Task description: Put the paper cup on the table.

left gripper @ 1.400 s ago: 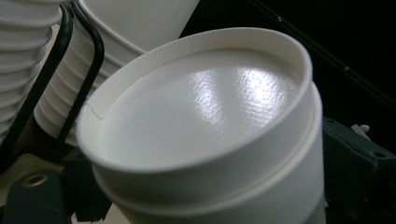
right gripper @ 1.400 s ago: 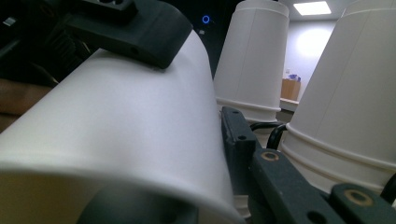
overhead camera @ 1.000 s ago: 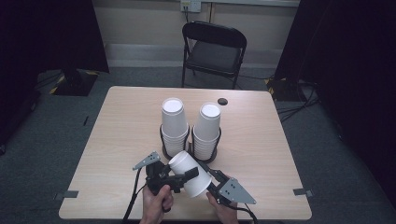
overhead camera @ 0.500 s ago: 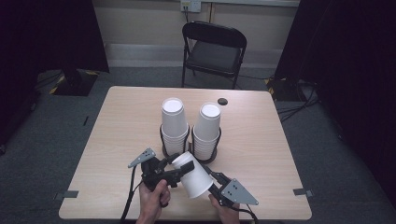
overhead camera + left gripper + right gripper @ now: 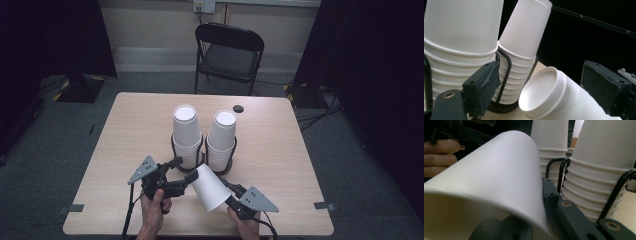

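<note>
Just in front of the cup rack (image 5: 202, 150), the right tongs (image 5: 220, 186) pinched a loose white cup (image 5: 209, 186) on its side. Left tongs (image 5: 182, 175) had backed off toward the surface's near-left, spread open w/ nothing btwn them. Guess the handoff's done.
</note>
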Motion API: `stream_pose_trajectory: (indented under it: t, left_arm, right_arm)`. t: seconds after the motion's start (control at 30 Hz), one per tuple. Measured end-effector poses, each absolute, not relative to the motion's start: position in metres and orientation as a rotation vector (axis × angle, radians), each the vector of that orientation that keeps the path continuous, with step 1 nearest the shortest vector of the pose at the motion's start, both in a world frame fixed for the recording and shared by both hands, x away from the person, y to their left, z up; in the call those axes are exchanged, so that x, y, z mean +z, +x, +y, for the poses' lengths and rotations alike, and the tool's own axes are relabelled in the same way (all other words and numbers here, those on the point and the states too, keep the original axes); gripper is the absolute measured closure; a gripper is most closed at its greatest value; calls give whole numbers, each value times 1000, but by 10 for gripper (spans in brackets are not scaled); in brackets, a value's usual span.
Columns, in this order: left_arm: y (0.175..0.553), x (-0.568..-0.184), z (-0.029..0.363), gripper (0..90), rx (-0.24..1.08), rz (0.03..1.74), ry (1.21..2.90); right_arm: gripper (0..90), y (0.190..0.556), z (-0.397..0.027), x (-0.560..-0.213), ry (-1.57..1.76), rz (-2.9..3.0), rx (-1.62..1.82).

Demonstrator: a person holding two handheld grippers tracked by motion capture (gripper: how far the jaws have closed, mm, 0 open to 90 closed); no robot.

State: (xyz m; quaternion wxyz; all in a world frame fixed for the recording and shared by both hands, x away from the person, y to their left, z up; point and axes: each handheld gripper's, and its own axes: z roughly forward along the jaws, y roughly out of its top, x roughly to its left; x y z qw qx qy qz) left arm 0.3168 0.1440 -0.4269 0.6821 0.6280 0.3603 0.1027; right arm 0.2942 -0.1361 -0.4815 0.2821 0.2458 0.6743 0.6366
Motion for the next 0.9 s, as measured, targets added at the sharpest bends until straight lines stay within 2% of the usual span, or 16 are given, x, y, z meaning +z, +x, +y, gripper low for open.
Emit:
stream_pose_trajectory:
  t: [0.23, 0.43, 0.6, 0.9]
  left_arm:
    - [317, -435, 148, 184, 303, 743, 1469]
    - [312, -443, 153, 166, 492, 730, 1574]
    - [310, -445, 155, 166, 598, 715, 1667]
    - [308, -450, 147, 163, 664, 642, 1794]
  right_arm:
    - [864, 297, -139, -481, 701, 1869, 1688]
    - [864, 301, -141, -480, 763, 1925, 1638]
    - [864, 305, -145, -478, 809, 1964, 1656]
    - [864, 309, -151, -472, 854, 2027, 1663]
